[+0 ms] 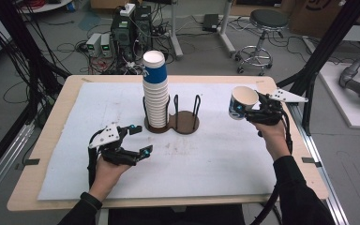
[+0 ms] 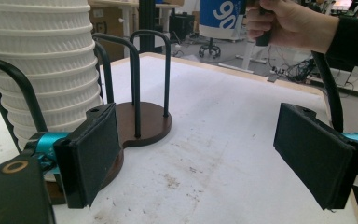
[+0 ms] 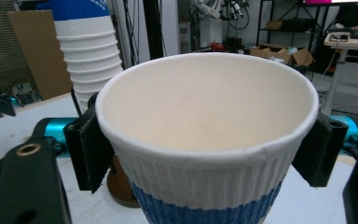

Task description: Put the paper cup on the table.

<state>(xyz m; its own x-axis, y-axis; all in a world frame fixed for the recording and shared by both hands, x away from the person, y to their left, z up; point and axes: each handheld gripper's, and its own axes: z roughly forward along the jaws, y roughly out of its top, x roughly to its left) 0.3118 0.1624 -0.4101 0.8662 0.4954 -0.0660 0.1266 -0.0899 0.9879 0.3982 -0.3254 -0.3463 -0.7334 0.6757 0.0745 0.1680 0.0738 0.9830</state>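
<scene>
Your right gripper [image 1: 252, 112] clamps single paper cup [image 1: 242, 102] by its ribbed sides, cup tilted, held in air over table's [image 1: 225, 154] right edge, well apart from holder. Your left gripper [image 1: 133, 140] stands agape, nothing between pads, near front-left part of table, just before cup stack [image 1: 155, 91]. Stack fills left bay of two-bay holder [image 1: 180, 121]; right bay bare. Judgement: one cup off stack, placement pending, probably right bay; many cups remain.
</scene>
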